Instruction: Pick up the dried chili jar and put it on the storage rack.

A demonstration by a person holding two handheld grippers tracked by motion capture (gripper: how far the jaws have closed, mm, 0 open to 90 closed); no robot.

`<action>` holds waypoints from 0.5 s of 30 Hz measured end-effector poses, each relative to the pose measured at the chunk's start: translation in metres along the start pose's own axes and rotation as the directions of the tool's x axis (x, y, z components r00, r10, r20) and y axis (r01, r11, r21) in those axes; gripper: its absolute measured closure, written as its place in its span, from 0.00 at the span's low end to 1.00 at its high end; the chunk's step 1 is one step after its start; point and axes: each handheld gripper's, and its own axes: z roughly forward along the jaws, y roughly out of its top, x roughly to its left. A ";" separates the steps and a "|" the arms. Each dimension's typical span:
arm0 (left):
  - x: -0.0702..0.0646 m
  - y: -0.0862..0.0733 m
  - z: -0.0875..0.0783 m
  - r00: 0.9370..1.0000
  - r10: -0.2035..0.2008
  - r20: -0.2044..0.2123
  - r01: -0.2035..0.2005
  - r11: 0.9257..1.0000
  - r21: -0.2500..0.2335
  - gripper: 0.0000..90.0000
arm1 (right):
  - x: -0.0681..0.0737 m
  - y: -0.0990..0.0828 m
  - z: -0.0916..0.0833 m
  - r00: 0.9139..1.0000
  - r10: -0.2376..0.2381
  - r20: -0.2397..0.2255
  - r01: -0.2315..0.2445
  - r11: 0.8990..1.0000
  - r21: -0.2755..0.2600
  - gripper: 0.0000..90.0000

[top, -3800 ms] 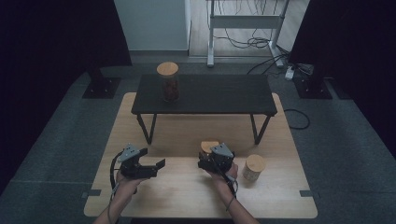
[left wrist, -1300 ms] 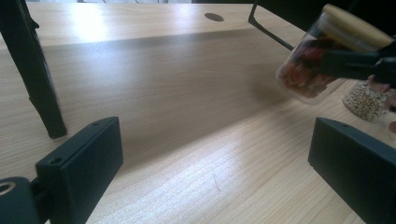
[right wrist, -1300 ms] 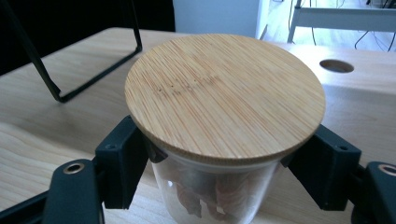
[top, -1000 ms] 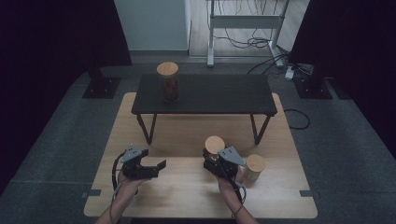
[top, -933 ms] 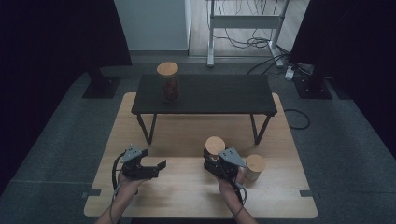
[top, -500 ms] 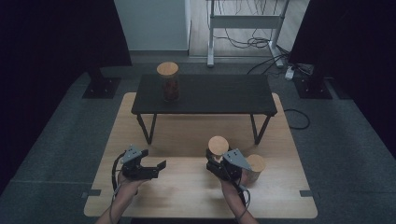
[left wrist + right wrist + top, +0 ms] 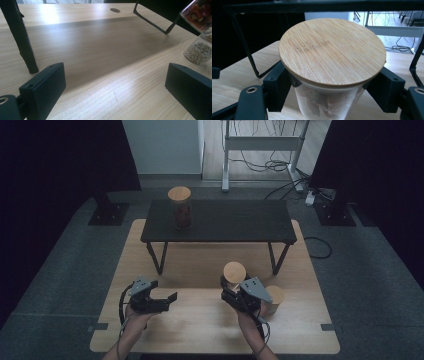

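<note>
Firmly, the right gripper [image 7: 235, 292] is clamping its black jaws on a clear glass jar with a round bamboo lid [image 7: 332, 50], holding it above the pale wooden tabletop [image 7: 200, 320]; the left gripper [image 7: 167, 301] is resting open over bare wood. Just beside the held jar, a second bamboo-lidded jar of pale grains [image 7: 274, 298] is standing, while behind them a low black metal bench [image 7: 235, 220] is carrying a third lidded jar [image 7: 180, 209], with grey carpet [image 7: 365, 270] and dark drapes [image 7: 60, 160] surrounding everything.

We identify each hand-held unit, the left gripper [image 7: 170, 298] and the right gripper [image 7: 229, 291], by a black body topped with a grey three-cornered plate. A black cable trails back from each along the forearm. The jaws are flat black rectangular blocks with small recessed screw holes, and brass-coloured ringed fasteners sit at their linkages. Forearms are bare, without sleeves.
</note>
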 end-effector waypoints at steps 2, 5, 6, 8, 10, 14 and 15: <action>0.000 0.000 0.000 1.000 0.000 0.000 0.000 1.000 0.000 0.03 | 0.000 0.002 -0.001 1.000 -0.004 0.002 0.004 1.000 -0.005 0.28; 0.000 0.000 0.000 1.000 0.000 -0.001 0.000 1.000 0.002 0.03 | -0.001 0.004 -0.001 1.000 -0.005 0.004 0.005 1.000 -0.012 0.28; 0.000 0.000 0.001 1.000 0.000 -0.001 0.000 1.000 0.003 0.03 | -0.001 0.005 -0.001 1.000 -0.005 0.005 0.005 1.000 -0.014 0.28; 0.000 0.000 0.001 1.000 0.000 0.000 0.000 1.000 0.004 0.03 | -0.002 0.007 -0.002 1.000 -0.002 0.008 0.002 1.000 -0.019 0.28; 0.000 0.000 0.001 1.000 -0.001 0.000 0.001 1.000 0.005 0.03 | -0.002 0.007 -0.002 1.000 0.001 0.009 -0.001 1.000 -0.022 0.28; 0.001 0.000 0.001 1.000 0.000 0.000 0.000 1.000 0.004 0.03 | -0.002 0.009 -0.002 1.000 -0.004 0.011 0.004 1.000 -0.027 0.28; 0.001 0.000 0.001 1.000 0.000 0.000 0.000 1.000 0.004 0.03 | -0.001 0.009 -0.002 1.000 -0.004 0.011 0.004 1.000 -0.027 0.28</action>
